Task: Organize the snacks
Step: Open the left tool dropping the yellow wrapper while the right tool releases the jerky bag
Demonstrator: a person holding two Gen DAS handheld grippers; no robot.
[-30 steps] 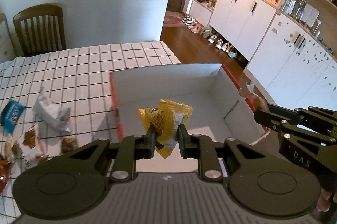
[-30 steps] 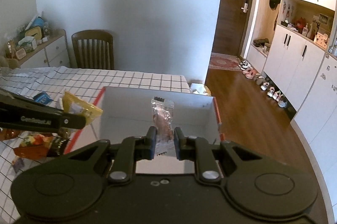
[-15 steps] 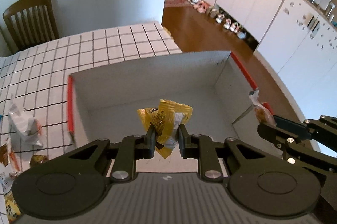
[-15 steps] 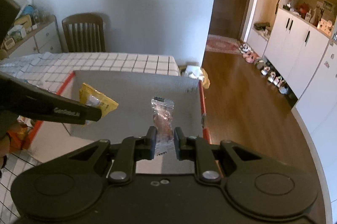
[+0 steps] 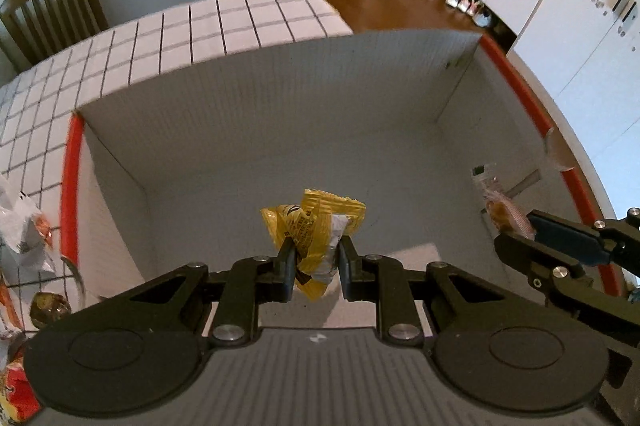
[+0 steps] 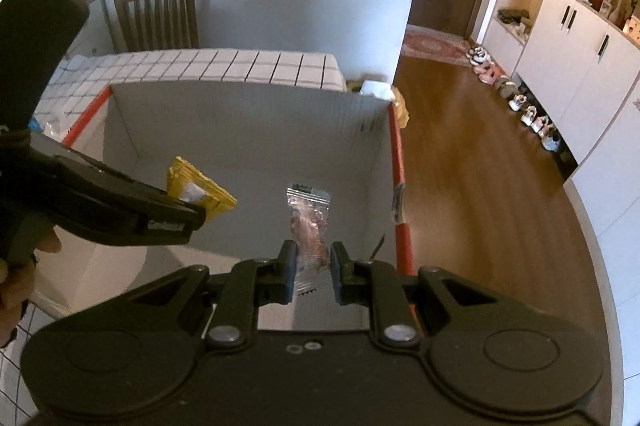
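A white cardboard box (image 5: 280, 97) with red rim edges stands on the checked tablecloth; its inside looks bare. My left gripper (image 5: 314, 268) is shut on a yellow snack packet (image 5: 316, 226) and holds it over the box interior. My right gripper (image 6: 312, 272) is shut on a clear packet with a reddish snack (image 6: 310, 222), also over the box, near its right wall. The right gripper and its clear packet (image 5: 502, 201) show at the right in the left wrist view. The left gripper and yellow packet (image 6: 198, 187) show at the left in the right wrist view.
Several loose snack packets (image 5: 24, 226) lie on the checked tablecloth (image 5: 160, 37) left of the box. A wooden chair (image 6: 160, 13) stands behind the table. Right of the box the table ends above a wooden floor (image 6: 480, 153) with white cabinets (image 6: 580, 37) and shoes.
Both grippers have moved forward and down over the box with their packets still held. The box now fills more of both views.
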